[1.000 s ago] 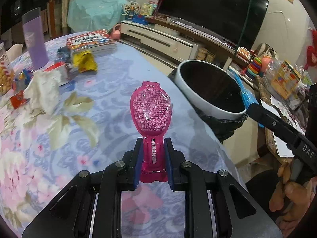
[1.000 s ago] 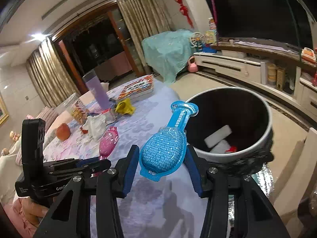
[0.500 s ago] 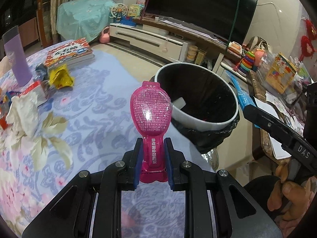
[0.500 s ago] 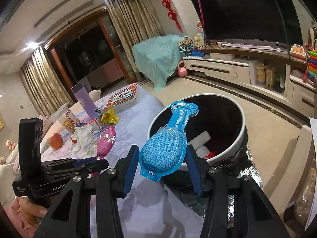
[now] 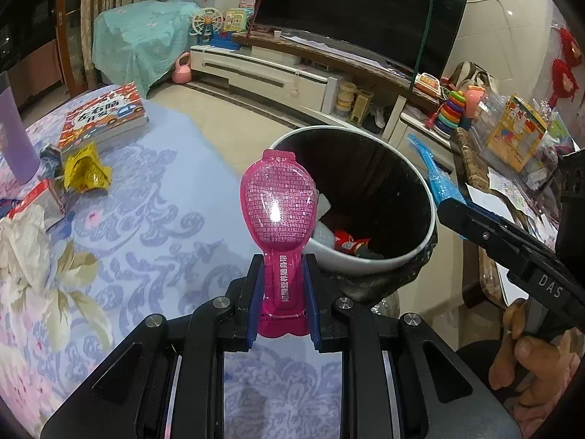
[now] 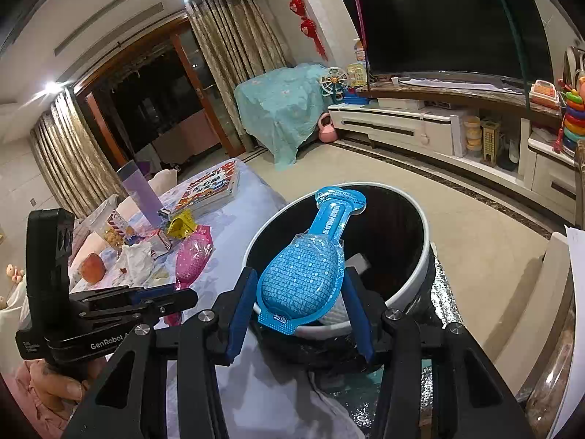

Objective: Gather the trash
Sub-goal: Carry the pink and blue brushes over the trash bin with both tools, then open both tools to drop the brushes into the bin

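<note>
Plastic pouches, one per hand: the left tongs (image 5: 280,298) are clamped on the narrow neck of the pink pouch (image 5: 278,209), the right tongs (image 6: 298,307) on the bulb of the blue pouch (image 6: 305,270) — both held up near the rim of the trash bin (image 6: 416,278), off the surface (image 5: 153,219). Each looks light, glossy and a little slippery, probably soft if squeezed; the flat neck seems the surer hold. Pouch print is too small to read. Tool bodies read "GenRobot" and "DAS".
</note>
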